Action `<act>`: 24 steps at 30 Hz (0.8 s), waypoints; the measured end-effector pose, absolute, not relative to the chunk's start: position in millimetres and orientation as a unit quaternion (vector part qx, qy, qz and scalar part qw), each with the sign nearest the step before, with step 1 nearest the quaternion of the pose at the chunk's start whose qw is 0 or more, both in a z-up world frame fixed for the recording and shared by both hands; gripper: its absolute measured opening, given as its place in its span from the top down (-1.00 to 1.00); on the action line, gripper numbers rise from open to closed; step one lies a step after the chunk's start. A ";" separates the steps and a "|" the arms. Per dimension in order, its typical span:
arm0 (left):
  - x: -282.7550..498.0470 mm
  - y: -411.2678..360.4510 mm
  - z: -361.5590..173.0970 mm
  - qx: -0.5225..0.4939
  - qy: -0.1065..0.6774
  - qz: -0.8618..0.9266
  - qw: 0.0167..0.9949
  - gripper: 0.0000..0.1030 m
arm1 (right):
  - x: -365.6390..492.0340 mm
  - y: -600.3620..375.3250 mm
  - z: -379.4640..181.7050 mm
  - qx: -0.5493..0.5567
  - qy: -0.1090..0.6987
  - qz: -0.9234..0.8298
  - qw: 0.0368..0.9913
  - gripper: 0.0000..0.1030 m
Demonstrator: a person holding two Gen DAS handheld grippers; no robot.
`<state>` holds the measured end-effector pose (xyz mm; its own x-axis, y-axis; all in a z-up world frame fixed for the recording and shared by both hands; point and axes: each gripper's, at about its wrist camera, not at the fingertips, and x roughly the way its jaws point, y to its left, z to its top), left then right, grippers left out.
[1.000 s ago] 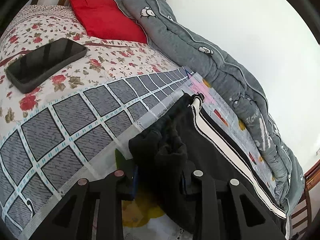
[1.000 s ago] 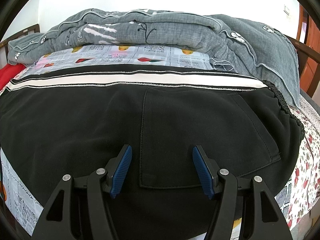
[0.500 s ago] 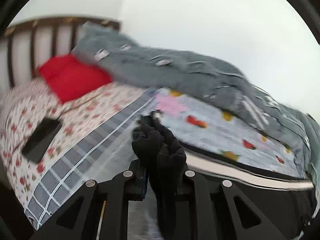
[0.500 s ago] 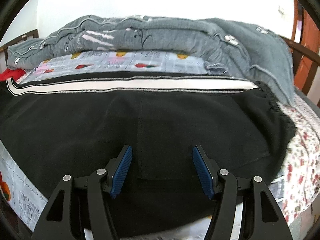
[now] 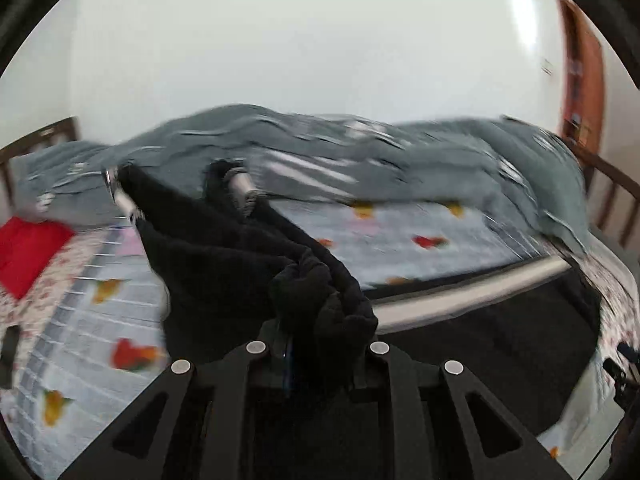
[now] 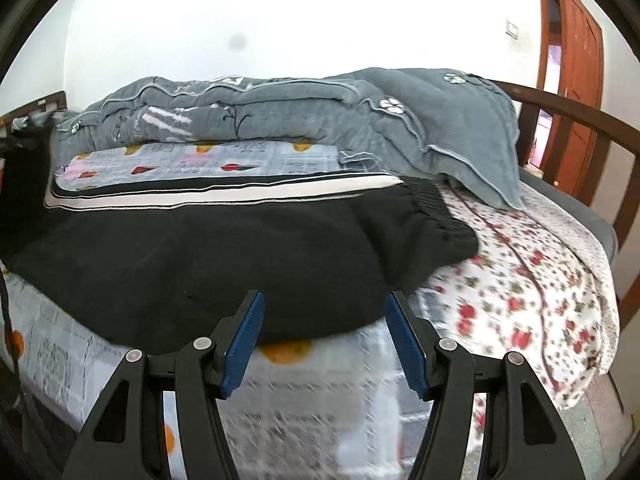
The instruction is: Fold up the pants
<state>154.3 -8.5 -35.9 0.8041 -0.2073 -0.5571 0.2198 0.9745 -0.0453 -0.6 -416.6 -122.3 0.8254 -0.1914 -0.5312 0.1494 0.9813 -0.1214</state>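
Bedding covers the bed [image 6: 520,264]; our left gripper [image 5: 320,344] at six o'clock clenches a bunched leg of the black pants [image 6: 224,248] (lifted, blurred). Rightward, our right gripper [image 6: 324,336] jaws stand released just short of their near edge.

Left tool clamped on cloth, right tool spread and empty

The left tool [image 5: 320,344] points forward and somewhat downward, its two black arms drawn close together with a bunched wad of the black pants [image 5: 324,304] pinched between them; the fabric hides the pads, and only a sliver of blue shows at the inner edge. The right tool [image 6: 324,340] also angles downward, its arms set well apart and level with each other, the ribbed blue pads [image 6: 244,340] facing one another across a bare gap with nothing between them. No hand or sleeve shows in either view.
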 end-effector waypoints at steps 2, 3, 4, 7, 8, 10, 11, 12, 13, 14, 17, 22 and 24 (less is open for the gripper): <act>148.6 -39.7 -49.3 0.001 0.307 -0.153 0.939 0.68 | -13.2 -421.8 -120.5 -0.040 0.278 -0.093 0.955 -0.20; 144.6 -57.5 -58.2 -0.004 0.319 -0.177 0.931 0.68 | -17.2 -423.0 -120.3 -0.042 0.277 -0.095 0.955 -0.20; 140.9 -72.6 -66.6 -0.005 0.328 -0.198 0.924 0.68 | -20.6 -423.9 -120.3 -0.044 0.277 -0.096 0.955 -0.20; 123.8 -122.6 -97.4 0.022 0.359 -0.247 0.900 0.68 | -23.8 -423.8 -122.8 -0.044 0.280 -0.095 0.954 -0.20; 117.2 -135.1 -107.6 0.038 0.364 -0.250 0.897 0.68 | -23.4 -422.9 -124.4 -0.044 0.283 -0.094 0.953 -0.20; 108.6 -150.2 -124.4 0.066 0.366 -0.238 0.897 0.67 | -22.2 -420.8 -127.2 -0.044 0.288 -0.091 0.952 -0.20; 106.9 -150.9 -129.9 0.068 0.373 -0.239 0.894 0.67 | -21.0 -418.0 -128.8 -0.045 0.290 -0.089 0.952 -0.20; 105.8 -146.4 -132.6 0.060 0.380 -0.247 0.889 0.65 | -19.9 -416.1 -129.5 -0.045 0.292 -0.087 0.951 -0.20; 106.1 -142.1 -132.3 0.049 0.386 -0.258 0.884 0.62 | -18.4 -413.8 -130.1 -0.046 0.293 -0.085 0.951 -0.20; 106.0 -132.7 -129.5 0.035 0.391 -0.274 0.878 0.52 | -15.9 -410.2 -130.4 -0.047 0.294 -0.081 0.951 -0.20; 104.1 -104.2 -116.2 0.001 0.407 -0.327 0.853 0.41 | -9.2 -400.6 -129.3 -0.046 0.293 -0.068 0.953 -0.20; 93.8 -42.0 -92.4 -0.004 0.338 -0.296 0.893 -0.04 | 12.1 -381.9 -125.4 -0.022 0.298 -0.045 0.953 -0.20; 97.5 -11.6 -89.9 -0.008 0.331 -0.269 0.904 -0.04 | 23.7 -372.6 -123.7 -0.005 0.304 -0.032 0.952 -0.20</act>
